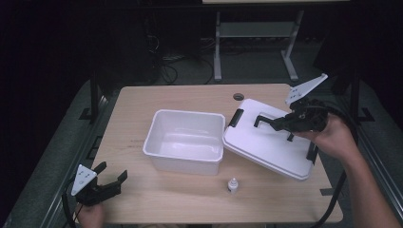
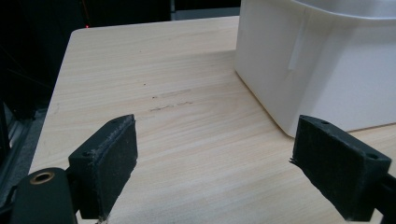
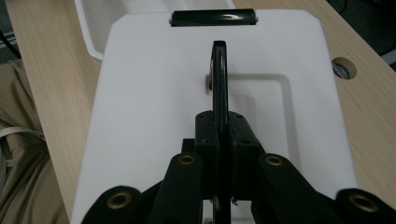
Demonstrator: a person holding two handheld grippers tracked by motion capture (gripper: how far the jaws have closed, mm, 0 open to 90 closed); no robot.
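Observation:
A white open bin [image 1: 190, 114] stands mid-table. To its right a white lid [image 1: 263, 145] hangs tilted, its left edge close to the bin's right rim. My right gripper [image 1: 284, 124] is shut on the lid's black centre handle [image 1: 266, 121]. In the right gripper view the jaws clamp that handle [image 3: 219, 74] above the lid [image 3: 149, 88], with a black end latch [image 3: 213, 17] beyond. My left gripper [image 1: 113, 171] stands open over the table's front left corner, holding nothing. In the left gripper view its pads [image 2: 112, 158] sit wide apart over bare wood, the bin wall [image 2: 327, 60] ahead to the right.
A small white bottle [image 1: 233, 185] stands near the front edge, before the bin. A round cable hole [image 1: 238, 96] lies at the table's far edge. A second black latch [image 1: 312, 153] sits on the lid's near end. Cloth of the person's clothing [image 3: 23, 154] shows left of the table.

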